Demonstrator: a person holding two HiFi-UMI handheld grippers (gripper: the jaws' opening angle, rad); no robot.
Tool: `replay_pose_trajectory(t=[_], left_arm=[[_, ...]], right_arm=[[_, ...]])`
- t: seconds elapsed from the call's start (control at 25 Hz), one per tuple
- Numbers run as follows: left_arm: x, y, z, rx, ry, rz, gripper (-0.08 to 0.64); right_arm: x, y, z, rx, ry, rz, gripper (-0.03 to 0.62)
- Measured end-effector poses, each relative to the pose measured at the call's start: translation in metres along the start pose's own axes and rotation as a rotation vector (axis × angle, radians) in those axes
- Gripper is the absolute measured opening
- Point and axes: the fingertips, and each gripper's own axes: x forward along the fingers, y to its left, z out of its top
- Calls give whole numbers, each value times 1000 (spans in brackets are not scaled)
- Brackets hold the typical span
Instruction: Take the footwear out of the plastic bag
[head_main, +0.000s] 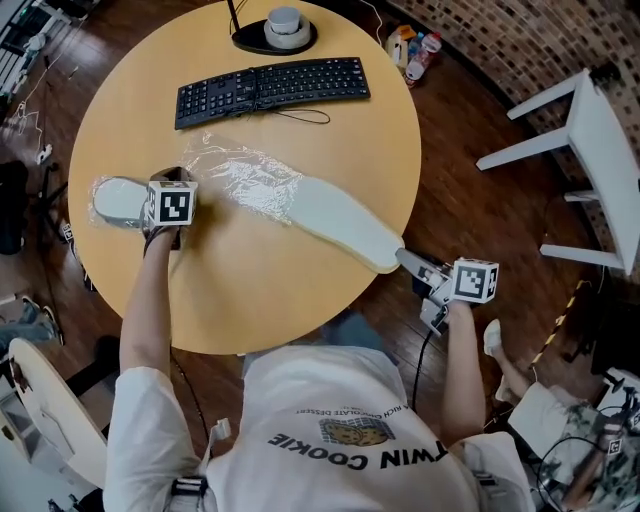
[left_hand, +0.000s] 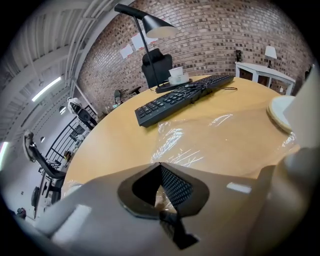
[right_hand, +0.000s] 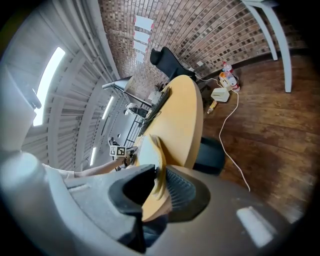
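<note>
A long cream footwear sole lies slanted across the round yellow table, its front end past the table's near right edge. My right gripper is shut on that end; in the right gripper view the sole stands edge-on between the jaws. The sole's far end is still inside a crumpled clear plastic bag. My left gripper is shut on the bag's film at the left side of the table. A second pale sole lies left of it by the table's edge.
A black keyboard and a lamp base sit at the table's far side. White furniture stands on the wood floor to the right. Bottles lie on the floor beyond the table.
</note>
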Motion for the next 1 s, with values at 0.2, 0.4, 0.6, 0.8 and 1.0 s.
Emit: replay_pose_trajectory(t=[0.2, 0.4, 0.6, 0.8, 1.0], left_arm=[[1, 1, 0, -27, 11, 22, 2], [-1, 4, 1, -34, 18, 30, 2], [-10, 5, 7, -105, -37, 4, 3], [-37, -11, 20, -155, -140, -29, 3], [-76, -80, 43, -188, -270, -161, 3]], right_arm=[[-17, -9, 1, -2, 14, 5, 69], [-29, -11, 4, -10, 19, 31, 67], [-42, -12, 8, 34, -30, 88, 64], [-48, -2, 16, 62, -97, 196, 57], [-54, 11, 20, 71, -141, 273, 54]])
